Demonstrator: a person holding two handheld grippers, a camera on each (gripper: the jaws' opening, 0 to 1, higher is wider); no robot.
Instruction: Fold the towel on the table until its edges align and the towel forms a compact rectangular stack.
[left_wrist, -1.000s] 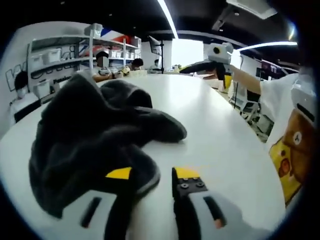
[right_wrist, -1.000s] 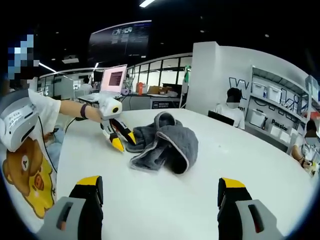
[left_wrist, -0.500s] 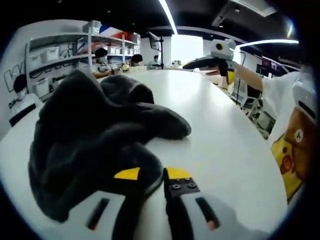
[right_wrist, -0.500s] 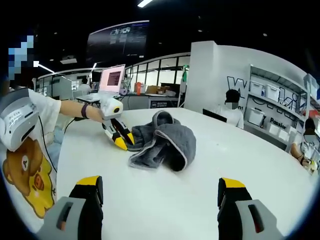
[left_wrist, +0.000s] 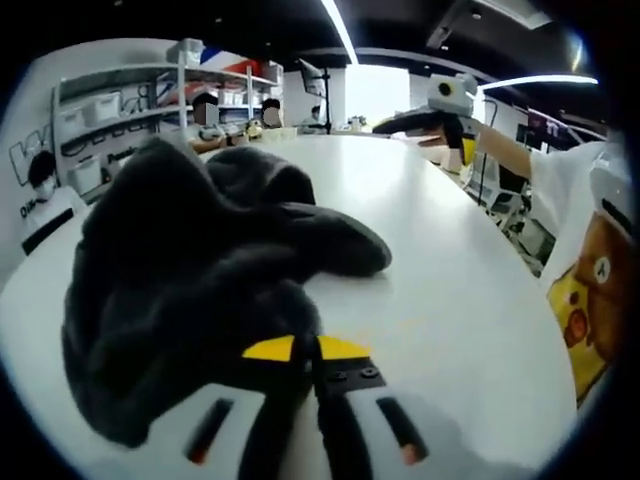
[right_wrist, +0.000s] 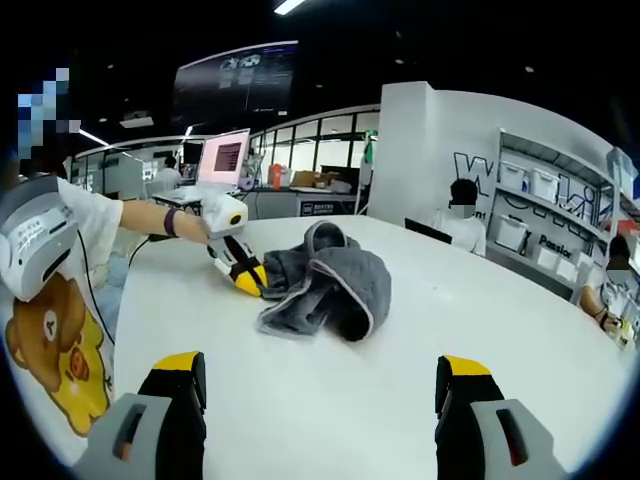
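Left gripper view: left hand-held gripper (left_wrist: 306, 350), jaws clenched on the near edge of the grey towel (left_wrist: 190, 280), crumpled on the white table (left_wrist: 450, 290).

Right gripper view: right hand-held gripper (right_wrist: 320, 385), jaws wide apart, grasping nothing, well apart from towel (right_wrist: 330, 280) mid-table.

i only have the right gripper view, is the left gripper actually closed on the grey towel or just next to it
Observer: In the left gripper view the left gripper has its yellow-tipped jaws almost together, with an edge of the crumpled dark grey terry towel pinched between them.
Operator: any table free on its far side
Observer: Yes, the white round table lies bare beside the towel, toward the person's white printed shirt.
Operator: and my right gripper
Observer: The right gripper has its jaws wide apart over bare table, well short of the towel.
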